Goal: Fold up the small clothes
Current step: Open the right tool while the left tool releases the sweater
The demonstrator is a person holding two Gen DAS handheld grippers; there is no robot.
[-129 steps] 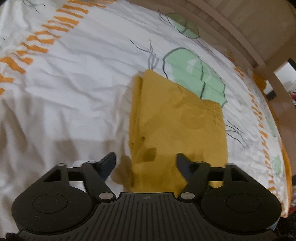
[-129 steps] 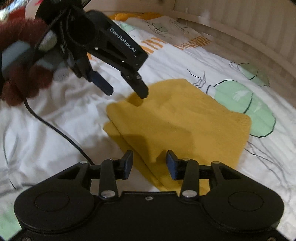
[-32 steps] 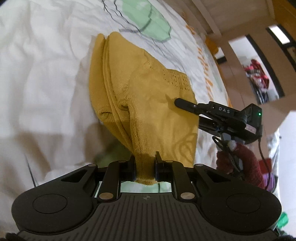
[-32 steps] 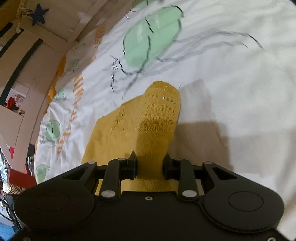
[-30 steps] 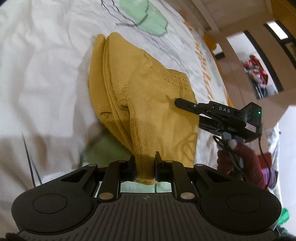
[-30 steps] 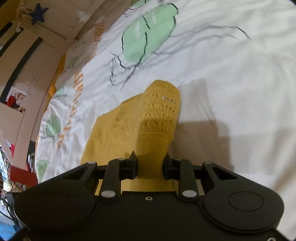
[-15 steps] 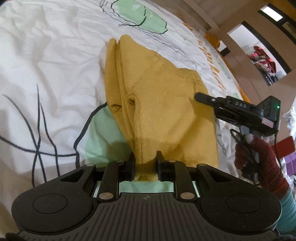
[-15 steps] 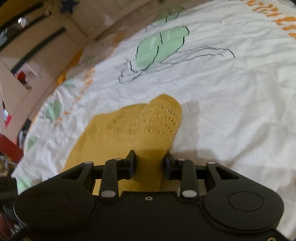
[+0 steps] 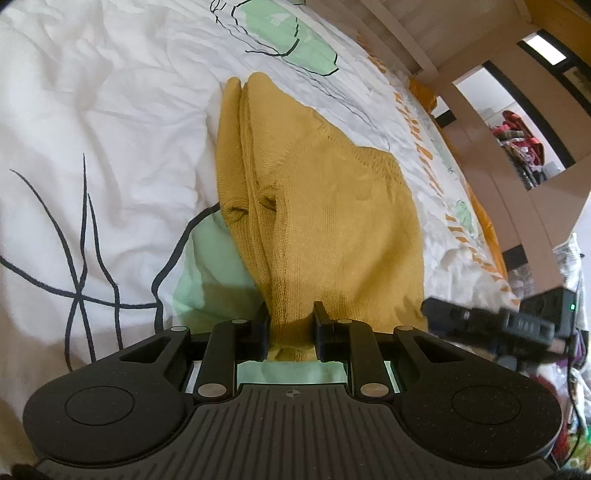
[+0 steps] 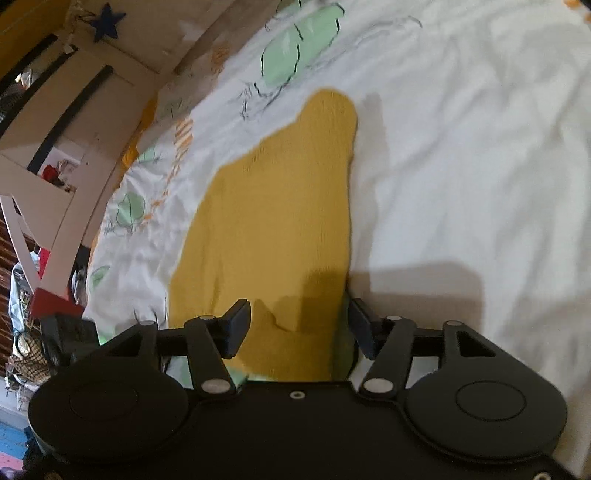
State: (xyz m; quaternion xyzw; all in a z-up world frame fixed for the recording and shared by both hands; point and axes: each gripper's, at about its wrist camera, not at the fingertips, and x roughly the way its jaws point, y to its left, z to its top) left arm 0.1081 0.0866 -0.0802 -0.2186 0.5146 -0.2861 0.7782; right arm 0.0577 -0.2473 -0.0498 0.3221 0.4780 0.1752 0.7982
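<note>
A folded mustard-yellow knit garment (image 9: 332, 206) lies on the white printed bed sheet (image 9: 110, 122). My left gripper (image 9: 290, 325) is shut on the garment's near edge, with the knit bunched between its pads. In the right wrist view the same garment (image 10: 280, 206) lies flat and stretches away from me. My right gripper (image 10: 299, 326) has its jaws opening; the cloth lies between the fingers, and the pads stand clear of it. The right gripper (image 9: 491, 325) also shows blurred at the lower right of the left wrist view.
The sheet carries green leaf prints (image 9: 314, 51), black line drawings and orange dashes. A pale wooden bed rail (image 9: 406, 33) runs along the far side. Beyond it are wooden furniture (image 10: 92, 88) and a cluttered floor (image 10: 29, 354).
My right gripper has let go of the garment's edge and its jaws have spread. The garment has come down flat on the sheet. My left gripper still grips its edge.
</note>
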